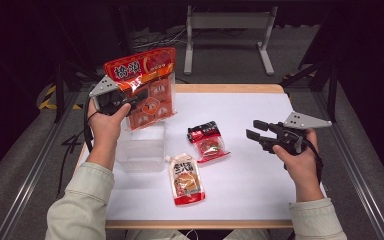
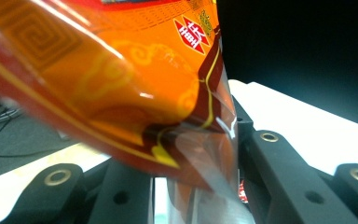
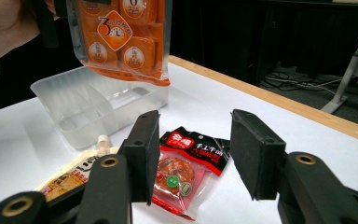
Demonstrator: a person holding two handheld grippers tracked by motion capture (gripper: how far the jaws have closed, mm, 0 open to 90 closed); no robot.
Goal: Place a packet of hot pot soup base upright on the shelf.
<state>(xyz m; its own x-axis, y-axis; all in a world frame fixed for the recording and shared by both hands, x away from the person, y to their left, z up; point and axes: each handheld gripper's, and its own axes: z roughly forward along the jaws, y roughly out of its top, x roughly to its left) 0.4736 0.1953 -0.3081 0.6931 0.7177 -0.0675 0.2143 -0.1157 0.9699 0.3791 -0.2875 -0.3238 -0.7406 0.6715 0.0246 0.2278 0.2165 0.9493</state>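
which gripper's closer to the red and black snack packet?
Right. The right gripper hovers open just beside the red and black snack packet; the left gripper holds the orange bag above the clear container.

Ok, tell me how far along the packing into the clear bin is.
Done: nothing yet; the clear bin looks empty. In hand: the left gripper is shut on the orange packet, held up over the bin. Left: lower that packet in, then the red snack pack and the spouted pouch, both lying on the table. The right gripper is open, holding nothing.
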